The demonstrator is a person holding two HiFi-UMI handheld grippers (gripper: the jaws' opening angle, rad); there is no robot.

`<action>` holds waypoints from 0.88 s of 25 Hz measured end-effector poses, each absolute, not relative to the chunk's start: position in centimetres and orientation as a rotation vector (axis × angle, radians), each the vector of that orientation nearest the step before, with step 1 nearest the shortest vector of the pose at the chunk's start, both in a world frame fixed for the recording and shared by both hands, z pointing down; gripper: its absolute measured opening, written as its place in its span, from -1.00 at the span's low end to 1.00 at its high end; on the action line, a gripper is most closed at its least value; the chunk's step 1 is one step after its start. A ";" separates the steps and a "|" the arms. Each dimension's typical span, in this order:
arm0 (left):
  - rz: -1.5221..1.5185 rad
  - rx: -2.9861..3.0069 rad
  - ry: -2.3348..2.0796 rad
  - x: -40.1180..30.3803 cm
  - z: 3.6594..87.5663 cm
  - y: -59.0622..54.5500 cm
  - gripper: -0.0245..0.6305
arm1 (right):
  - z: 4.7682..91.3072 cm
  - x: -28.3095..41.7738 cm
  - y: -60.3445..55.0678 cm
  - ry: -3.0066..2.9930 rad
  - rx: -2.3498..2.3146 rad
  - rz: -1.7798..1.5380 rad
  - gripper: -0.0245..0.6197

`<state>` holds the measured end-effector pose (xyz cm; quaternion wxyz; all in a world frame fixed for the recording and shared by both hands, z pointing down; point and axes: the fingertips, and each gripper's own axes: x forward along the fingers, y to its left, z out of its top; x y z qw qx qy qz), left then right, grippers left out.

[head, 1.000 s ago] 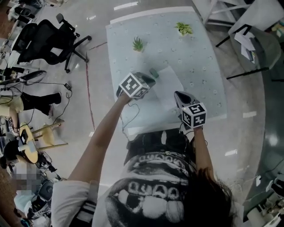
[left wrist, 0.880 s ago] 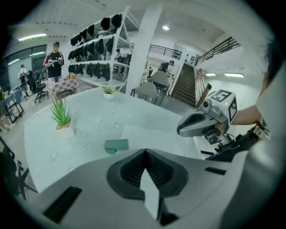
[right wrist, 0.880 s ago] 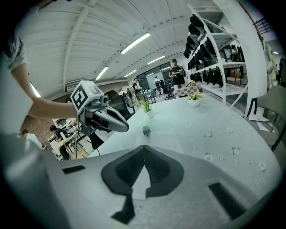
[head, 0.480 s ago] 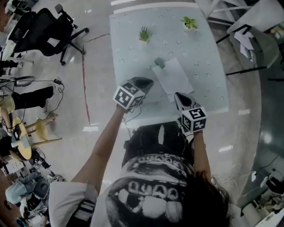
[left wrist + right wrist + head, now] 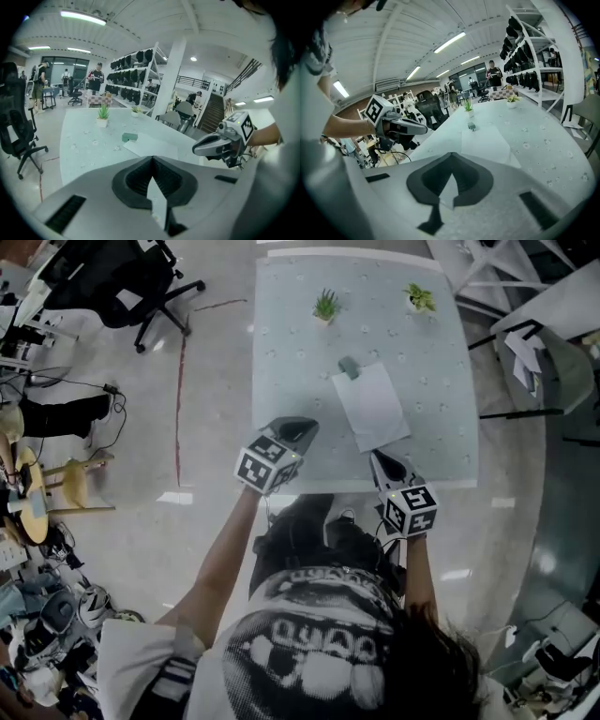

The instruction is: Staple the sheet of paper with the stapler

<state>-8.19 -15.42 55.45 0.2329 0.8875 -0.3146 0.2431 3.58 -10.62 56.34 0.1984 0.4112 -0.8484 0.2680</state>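
White paper lies near the middle of the table, with the stapler at its far corner. Left gripper and right gripper hang at the near edge, jaws together, empty. No staple is discernible, so stapling probably remains.

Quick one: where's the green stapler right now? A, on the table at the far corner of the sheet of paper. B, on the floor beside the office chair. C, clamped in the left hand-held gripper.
A: the green stapler sits on the table at the far corner of the sheet of paper, while the left hand-held gripper is shut on nothing.
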 end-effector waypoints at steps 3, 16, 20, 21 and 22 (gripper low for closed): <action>0.619 2.418 -0.957 -8.4 54.4 -13.8 -0.92 | 55.5 4.3 -9.5 -2.404 1.132 0.735 -0.95; 0.519 2.405 -1.133 -3.1 50.6 -2.4 -0.92 | 52.1 7.0 -1.2 -2.557 0.989 0.570 -0.95; 0.493 2.405 -1.175 -1.9 50.0 1.0 -0.92 | 51.2 7.4 1.5 -2.592 0.949 0.504 -0.95; 0.486 2.404 -1.185 -1.7 49.9 1.9 -0.92 | 51.0 7.5 2.1 -2.601 0.942 0.488 -0.95; 0.473 2.405 -1.197 -1.6 49.8 2.8 -0.92 | 50.8 7.4 2.8 -2.611 0.935 0.473 -0.95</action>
